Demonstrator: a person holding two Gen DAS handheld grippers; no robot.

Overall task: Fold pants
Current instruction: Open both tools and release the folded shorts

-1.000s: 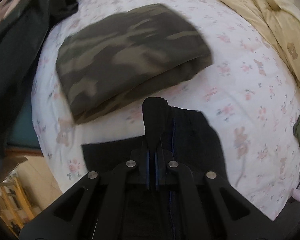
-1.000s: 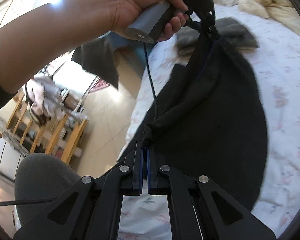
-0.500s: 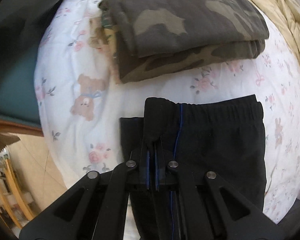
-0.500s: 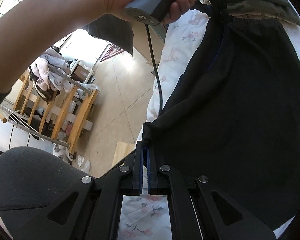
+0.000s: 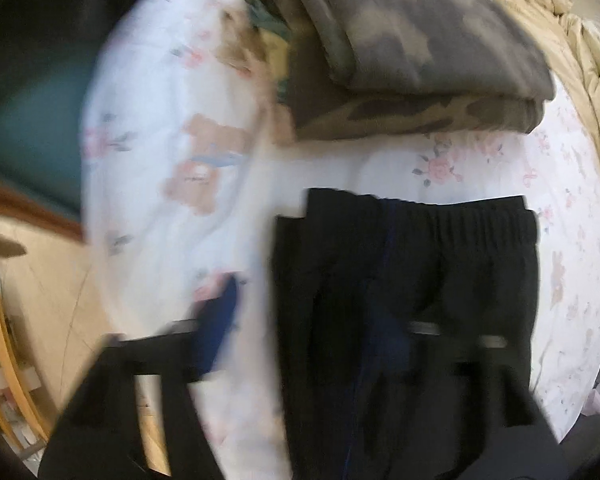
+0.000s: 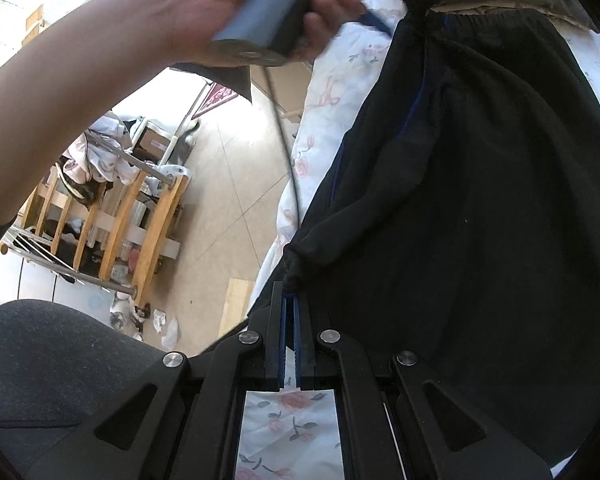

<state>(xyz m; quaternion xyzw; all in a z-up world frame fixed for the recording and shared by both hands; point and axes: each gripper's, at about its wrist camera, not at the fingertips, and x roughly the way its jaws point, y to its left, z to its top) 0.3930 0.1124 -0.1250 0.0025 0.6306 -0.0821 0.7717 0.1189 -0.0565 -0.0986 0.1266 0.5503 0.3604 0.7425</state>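
Black pants (image 5: 440,280) with a blue side stripe lie on the flowered bed sheet (image 5: 172,128), waistband toward the camouflage pile. In the blurred left wrist view my left gripper (image 5: 312,320) has its fingers spread wide, one blue pad (image 5: 218,328) off the cloth to the left; it holds nothing. In the right wrist view my right gripper (image 6: 290,292) is shut on a bunched edge of the black pants (image 6: 480,200) at the bed's side. The left gripper's handle (image 6: 268,28) shows in a hand at the top, by the waistband.
Folded camouflage pants (image 5: 420,60) lie just beyond the waistband. A beige quilt (image 5: 572,32) lies at the far right. Left of the bed are tiled floor (image 6: 228,184), a wooden rack (image 6: 140,220) with clutter, and a grey-clad knee (image 6: 60,360).
My left gripper has opened and let go of the waistband, which now lies flat on the sheet. My right gripper keeps its hold; the pants have moved closer to the camouflage pile.
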